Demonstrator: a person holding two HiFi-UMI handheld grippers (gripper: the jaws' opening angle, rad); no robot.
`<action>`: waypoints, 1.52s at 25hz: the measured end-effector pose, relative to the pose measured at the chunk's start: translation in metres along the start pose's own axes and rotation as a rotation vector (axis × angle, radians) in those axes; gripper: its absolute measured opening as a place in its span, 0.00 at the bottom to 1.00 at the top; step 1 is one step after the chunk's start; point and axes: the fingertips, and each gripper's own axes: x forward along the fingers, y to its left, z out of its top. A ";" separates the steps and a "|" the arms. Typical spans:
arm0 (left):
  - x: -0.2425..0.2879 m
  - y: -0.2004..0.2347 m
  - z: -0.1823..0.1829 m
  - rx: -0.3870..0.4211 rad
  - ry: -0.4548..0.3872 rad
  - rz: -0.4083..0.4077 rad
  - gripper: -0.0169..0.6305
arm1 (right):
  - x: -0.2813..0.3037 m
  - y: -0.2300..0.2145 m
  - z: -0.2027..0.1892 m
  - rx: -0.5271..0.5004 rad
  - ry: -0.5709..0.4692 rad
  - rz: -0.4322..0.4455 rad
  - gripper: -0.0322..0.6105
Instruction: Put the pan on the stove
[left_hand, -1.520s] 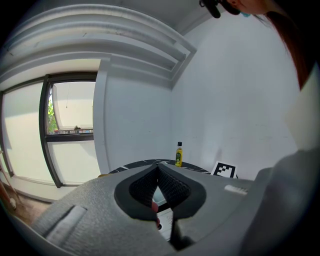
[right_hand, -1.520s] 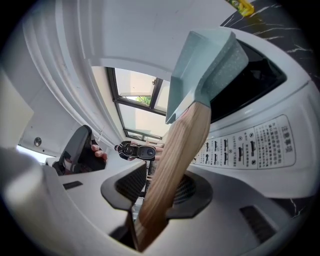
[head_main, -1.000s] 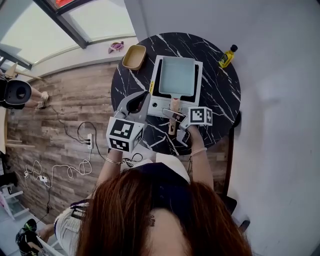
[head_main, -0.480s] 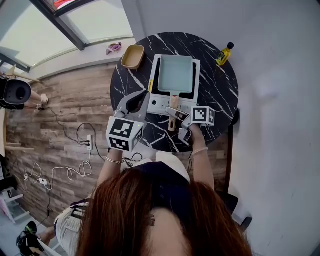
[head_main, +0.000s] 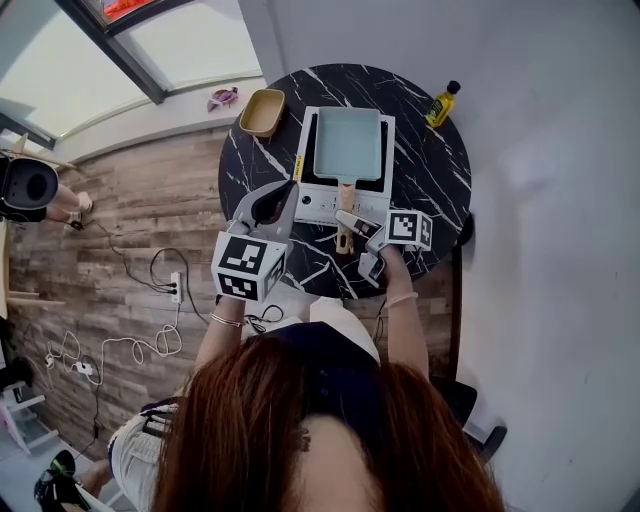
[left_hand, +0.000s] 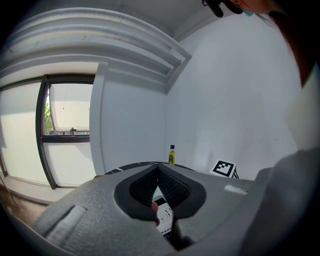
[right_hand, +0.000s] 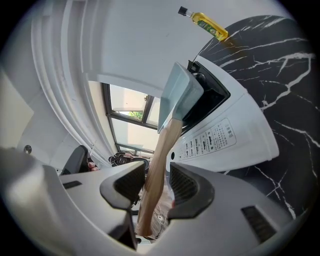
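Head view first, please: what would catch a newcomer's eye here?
A pale square pan sits on the white stove on the black marbled table. Its wooden handle lies between the right gripper's open jaws, which have just been closing slightly. A yellow bottle stands at the table's far right edge.

Indoor room, used as a makeshift cooking corner. A portable stove (head_main: 318, 205) with a rectangular pan (head_main: 348, 145) on it is set on a small round black marbled worktop (head_main: 430, 170). An oil bottle (head_main: 439, 104) and a wooden bowl (head_main: 262, 112) are placed near the worktop's edge. A wood-plank floor (head_main: 140, 210), a plain white wall (head_main: 560, 200) and a large dark-framed window (head_main: 190, 40) are seen. A power strip (head_main: 178, 288) and loose cables (head_main: 120, 345) are left on the floor.
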 end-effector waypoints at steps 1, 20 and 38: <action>-0.001 -0.001 0.000 0.000 -0.002 -0.001 0.04 | -0.002 0.000 0.000 0.006 -0.007 0.003 0.30; -0.033 -0.011 0.005 -0.006 -0.039 -0.006 0.04 | -0.030 0.008 -0.010 -0.035 -0.083 -0.064 0.26; -0.070 -0.009 0.011 -0.042 -0.093 -0.002 0.04 | -0.048 0.043 -0.017 -0.159 -0.175 -0.131 0.18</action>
